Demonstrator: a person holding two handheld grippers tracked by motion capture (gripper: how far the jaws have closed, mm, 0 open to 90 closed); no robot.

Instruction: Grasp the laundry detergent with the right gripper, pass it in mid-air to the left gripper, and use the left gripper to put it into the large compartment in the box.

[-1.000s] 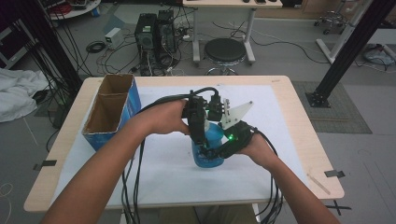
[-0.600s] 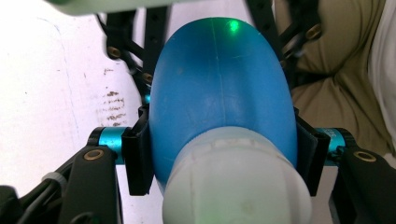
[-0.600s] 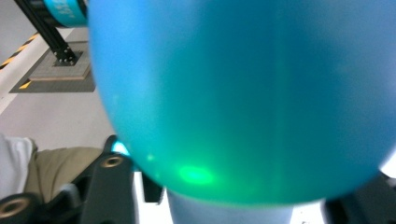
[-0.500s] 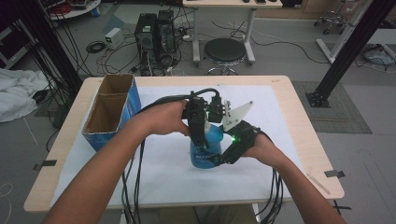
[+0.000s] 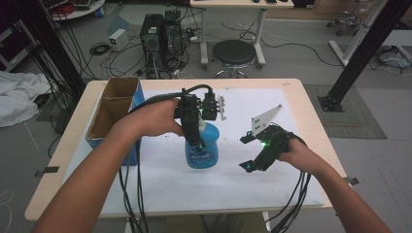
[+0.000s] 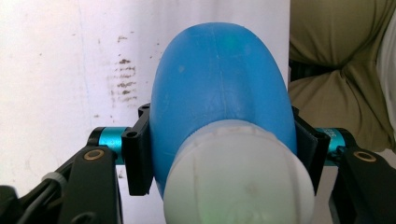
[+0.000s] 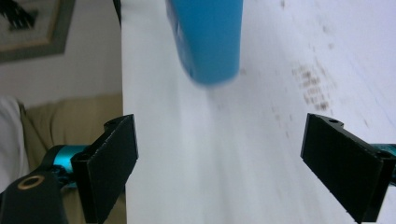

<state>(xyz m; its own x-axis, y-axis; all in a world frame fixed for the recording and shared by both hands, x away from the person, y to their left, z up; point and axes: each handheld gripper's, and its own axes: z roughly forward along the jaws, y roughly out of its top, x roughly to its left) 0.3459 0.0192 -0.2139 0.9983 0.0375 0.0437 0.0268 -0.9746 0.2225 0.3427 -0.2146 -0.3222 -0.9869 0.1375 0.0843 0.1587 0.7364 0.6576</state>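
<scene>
A: Blue plastic, rounded, with a white cap: that bottle (image 5: 201,148) stands upright on the white sheet (image 5: 160,184) covering the pale wooden table (image 5: 311,111), near its middle. Who has it?

B: The left gripper (image 5: 195,127). Its black jaws come down from above and pinch the blue bottle's upper body, one pad pressed on each side; the left gripper view (image 6: 219,154) shows this plainly.

A: And the right gripper (image 5: 248,153)?

B: Right of the bottle and apart from it. Its jaws have just been opening and stand spread wide, with nothing between them but bare sheet (image 7: 219,182).

A: Anything else on the table?

B: An open brown cardboard box with blue sides (image 5: 112,112), at the far left.
</scene>
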